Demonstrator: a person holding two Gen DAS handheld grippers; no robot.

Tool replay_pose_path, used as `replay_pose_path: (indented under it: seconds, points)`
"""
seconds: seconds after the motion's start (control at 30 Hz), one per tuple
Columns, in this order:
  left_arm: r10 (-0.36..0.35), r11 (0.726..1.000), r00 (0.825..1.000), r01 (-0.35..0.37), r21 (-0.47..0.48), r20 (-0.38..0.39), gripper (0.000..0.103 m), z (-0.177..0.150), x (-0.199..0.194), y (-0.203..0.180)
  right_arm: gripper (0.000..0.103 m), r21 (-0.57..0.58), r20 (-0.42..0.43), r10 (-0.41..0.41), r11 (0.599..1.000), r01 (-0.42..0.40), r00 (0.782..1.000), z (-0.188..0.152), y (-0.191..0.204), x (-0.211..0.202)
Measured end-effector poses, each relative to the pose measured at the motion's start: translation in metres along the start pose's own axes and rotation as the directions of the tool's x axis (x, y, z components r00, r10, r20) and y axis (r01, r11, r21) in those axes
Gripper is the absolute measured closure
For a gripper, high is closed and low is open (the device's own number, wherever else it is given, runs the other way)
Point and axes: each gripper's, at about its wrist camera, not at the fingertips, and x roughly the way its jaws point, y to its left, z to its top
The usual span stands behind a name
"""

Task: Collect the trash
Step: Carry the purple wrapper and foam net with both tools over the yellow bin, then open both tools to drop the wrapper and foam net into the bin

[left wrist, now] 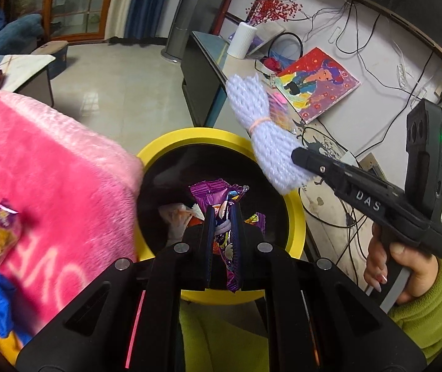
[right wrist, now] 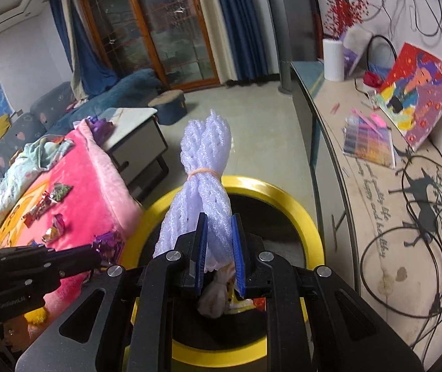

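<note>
In the left wrist view my left gripper (left wrist: 223,217) is shut on a purple snack wrapper (left wrist: 211,192) above the black bin with a yellow rim (left wrist: 189,136). More wrappers and crumpled paper lie inside the bin. To the right, my right gripper (left wrist: 298,161) is shut on a white foam net bundle (left wrist: 264,130) tied with a rubber band, held over the bin's right rim. In the right wrist view the right gripper (right wrist: 219,248) clamps the foam net bundle (right wrist: 205,170) upright above the bin (right wrist: 283,195). The left gripper (right wrist: 96,255) shows at lower left with the purple wrapper (right wrist: 109,245).
A pink blanket (left wrist: 50,170) beside the bin carries several loose wrappers (right wrist: 56,226). On the right, a desk (right wrist: 360,186) holds cables, a colourful painting (left wrist: 317,83) and a white vase (right wrist: 333,59). A hand in a green sleeve (left wrist: 422,303) grips the right tool. A low table (right wrist: 137,124) stands behind.
</note>
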Motion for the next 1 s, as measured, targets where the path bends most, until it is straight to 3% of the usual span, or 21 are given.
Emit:
replay_pose_path:
  seconds: [0.1, 0.17, 0.2, 0.33, 0.43, 0.7, 1.0]
  points:
    - [-0.002, 1.0, 1.0, 0.002, -0.01, 0.0, 0.096, 0.002, 0.007, 0.003, 0.08, 0.029, -0.041, 0.009, 1.0, -0.007, 0.999, -0.004, -0.007, 0.006]
    - [0.009, 1.0, 1.0, -0.008, -0.028, 0.004, 0.078, 0.003, 0.009, 0.008, 0.069, 0.046, -0.044, 0.003, 0.999, -0.001, 0.999, -0.006, -0.01, 0.008]
    - [0.019, 0.999, 1.0, -0.019, -0.041, 0.008, 0.061, 0.002, 0.009, 0.012, 0.066, 0.054, -0.044, 0.001, 0.999, 0.002, 0.999, -0.006, -0.012, 0.008]
    - [0.043, 0.996, 0.999, -0.04, -0.076, 0.032, 0.051, 0.001, 0.004, 0.021, 0.059, 0.068, -0.024, -0.022, 0.997, 0.023, 0.999, -0.004, -0.014, 0.006]
    - [0.066, 0.994, 0.994, -0.058, -0.09, 0.085, 0.016, -0.001, -0.01, 0.025, 0.05, 0.076, 0.009, -0.039, 0.996, 0.038, 0.999, -0.003, -0.013, 0.001]
    - [0.138, 0.989, 0.973, -0.128, -0.069, 0.183, 0.011, -0.006, -0.042, 0.023, 0.038, 0.031, 0.094, -0.055, 0.998, 0.053, 0.994, 0.002, 0.005, -0.016]
    - [0.208, 0.978, 0.945, -0.197, -0.07, 0.252, 0.011, -0.015, -0.07, 0.03, 0.037, -0.045, 0.154, -0.045, 0.998, 0.053, 0.987, 0.004, 0.035, -0.031]
